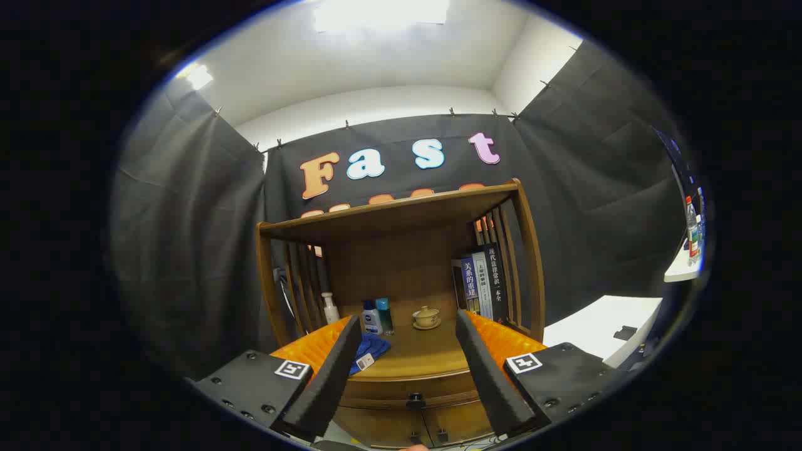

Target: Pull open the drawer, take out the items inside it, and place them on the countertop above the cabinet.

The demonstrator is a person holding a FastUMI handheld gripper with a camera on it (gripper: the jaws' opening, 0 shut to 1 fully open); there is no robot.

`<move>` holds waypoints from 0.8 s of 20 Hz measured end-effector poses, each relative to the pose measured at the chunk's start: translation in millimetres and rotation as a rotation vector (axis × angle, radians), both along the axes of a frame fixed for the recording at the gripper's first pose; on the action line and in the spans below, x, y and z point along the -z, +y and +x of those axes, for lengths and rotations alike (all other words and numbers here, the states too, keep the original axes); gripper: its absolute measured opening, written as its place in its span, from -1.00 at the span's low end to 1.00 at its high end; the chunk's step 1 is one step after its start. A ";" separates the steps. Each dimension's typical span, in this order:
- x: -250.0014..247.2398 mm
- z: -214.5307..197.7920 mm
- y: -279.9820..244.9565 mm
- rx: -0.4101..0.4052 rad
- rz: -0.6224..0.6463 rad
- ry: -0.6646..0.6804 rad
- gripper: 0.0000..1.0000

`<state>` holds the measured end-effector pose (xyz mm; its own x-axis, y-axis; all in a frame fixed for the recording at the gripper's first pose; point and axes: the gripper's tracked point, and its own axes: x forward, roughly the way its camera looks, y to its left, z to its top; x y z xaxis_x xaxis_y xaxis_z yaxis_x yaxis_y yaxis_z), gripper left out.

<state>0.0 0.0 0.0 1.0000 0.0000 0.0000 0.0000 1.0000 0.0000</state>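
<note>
The hand-held gripper [407, 341] hangs in front of a wooden cabinet [401, 250], its two fingers [332, 369] spread wide apart with nothing between them and nothing in contact with either. The drawer [407, 391] sits just under the cabinet's top surface, between and slightly below the fingertips; it is closed, its dark knob [415, 399] at the centre of the front. Two smaller door knobs show below it, at 6 o'clock from the drawer knob.

The table surface [426, 357] above the drawer lies just beyond the fingers. A blue cloth [371, 351] with a small tag rests on it beside the left finger. At 12 o'clock from the cloth stand a white-and-blue bottle [371, 318] and, touching or just beside it, a teal container [384, 314]. A lidded tea bowl on its saucer [427, 317] stands at 3 o'clock from these, near the back panel. A white pump bottle [329, 307] stands at 9 o'clock from the blue bottle, against the slatted side. Upright books [481, 282] lean against the opposite slatted side, at 2 o'clock from the tea bowl.

A white surface [595, 332] lies well apart, at 3 o'clock from the cabinet.
</note>
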 end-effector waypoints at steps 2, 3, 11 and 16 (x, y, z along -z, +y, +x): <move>1.5 0.0 -0.3 0.000 0.000 0.000 0.96; 1.7 0.0 -0.2 0.000 0.000 0.001 0.96; 1.9 -1.0 -1.4 0.002 0.001 -0.002 0.96; 2.2 -0.2 -0.6 0.000 0.001 -0.002 0.96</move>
<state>-0.2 -0.6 -2.2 1.0000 -0.0002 0.0020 0.0002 1.0000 0.0012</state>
